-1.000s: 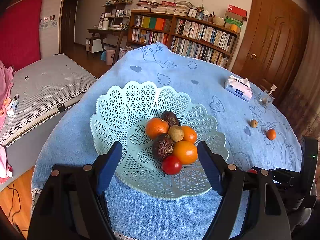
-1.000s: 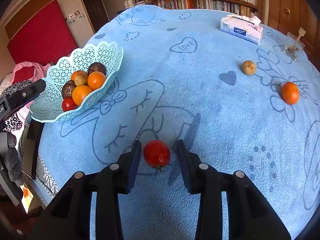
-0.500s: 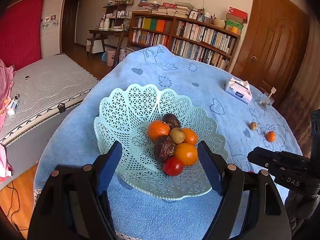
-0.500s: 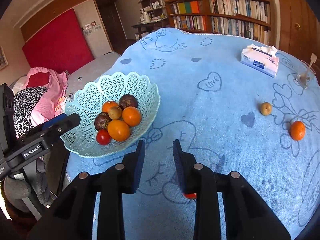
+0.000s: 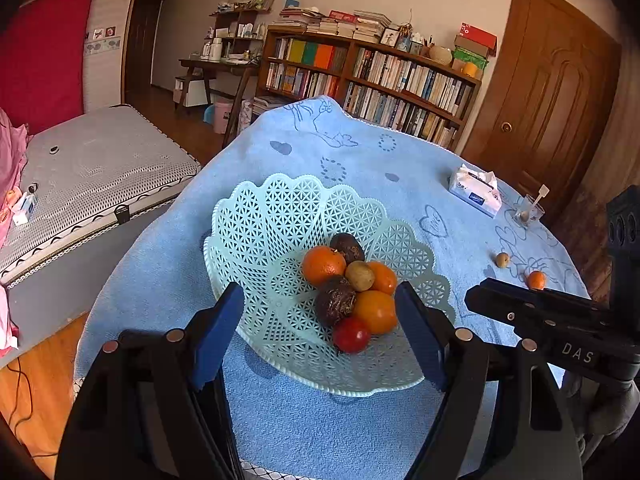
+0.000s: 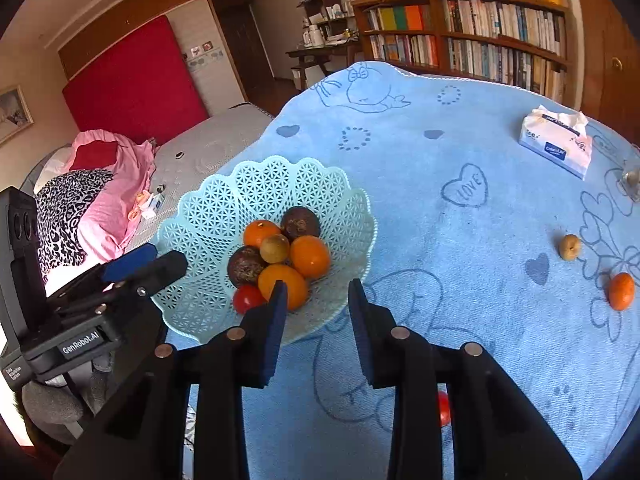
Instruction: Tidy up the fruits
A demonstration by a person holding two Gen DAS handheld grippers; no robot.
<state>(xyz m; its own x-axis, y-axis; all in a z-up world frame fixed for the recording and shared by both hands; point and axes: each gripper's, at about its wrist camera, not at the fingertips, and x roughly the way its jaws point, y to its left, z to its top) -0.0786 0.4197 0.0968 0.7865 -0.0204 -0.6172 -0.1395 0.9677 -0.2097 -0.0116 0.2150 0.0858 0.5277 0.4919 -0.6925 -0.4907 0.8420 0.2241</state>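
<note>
A pale green lattice basket (image 5: pixel 280 208) (image 6: pixel 260 176) sits on the blue cloth and holds oranges (image 5: pixel 323 266), two dark round fruits, a small tan fruit and a red tomato (image 5: pixel 351 335) (image 6: pixel 248 298). My left gripper (image 5: pixel 320 336) is open just before the basket's near rim, with nothing between its fingers. My right gripper (image 6: pixel 318 312) hovers open, with a narrow gap, over the basket's right edge and holds nothing. A second red tomato (image 6: pixel 443 408) lies on the cloth, mostly hidden behind the right finger. A small tan fruit (image 6: pixel 570 247) and a mandarin (image 6: pixel 621 291) lie loose at the far right.
A tissue pack (image 6: pixel 556 144) and a small glass (image 5: pixel 530 212) stand near the table's far right edge. The right gripper's body (image 5: pixel 560 332) shows close to the basket's right side. A bed lies beyond the table's left edge, and bookshelves stand behind the table.
My right gripper rose and swung left toward the basket. The red tomato that was between its fingers now lies on the cloth below them. The left gripper drew back slightly.
</note>
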